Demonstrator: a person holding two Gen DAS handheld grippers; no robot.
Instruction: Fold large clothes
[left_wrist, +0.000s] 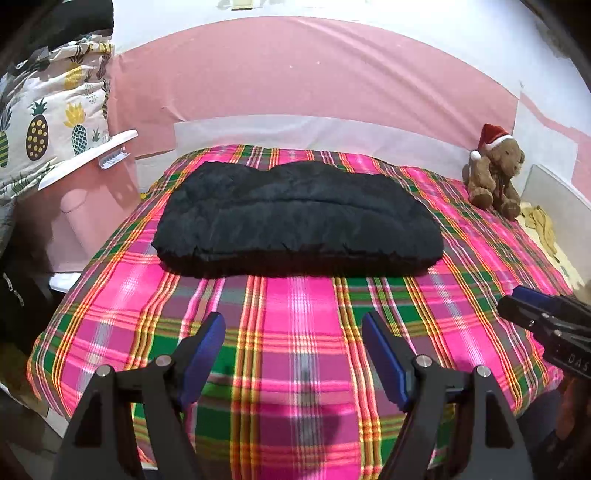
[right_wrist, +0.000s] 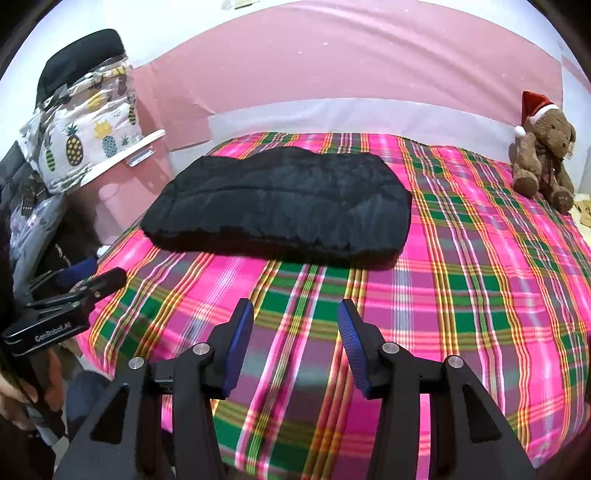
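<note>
A black puffy garment (left_wrist: 295, 218) lies folded into a wide, thick bundle on the far half of the plaid bed cover (left_wrist: 295, 332). It also shows in the right wrist view (right_wrist: 280, 206). My left gripper (left_wrist: 293, 332) is open and empty, held above the cover in front of the garment. My right gripper (right_wrist: 295, 321) is open and empty, also in front of the garment and a little to its right. Each gripper shows at the edge of the other's view, the right one (left_wrist: 517, 306) at the right and the left one (right_wrist: 99, 277) at the left.
A brown teddy bear with a Santa hat (left_wrist: 495, 173) sits at the bed's far right corner. A pineapple-print cloth (left_wrist: 48, 122) hangs over pink furniture at the left. A pink headboard (left_wrist: 295, 81) stands behind the bed. Yellowish cloth (left_wrist: 539, 225) lies beyond the right edge.
</note>
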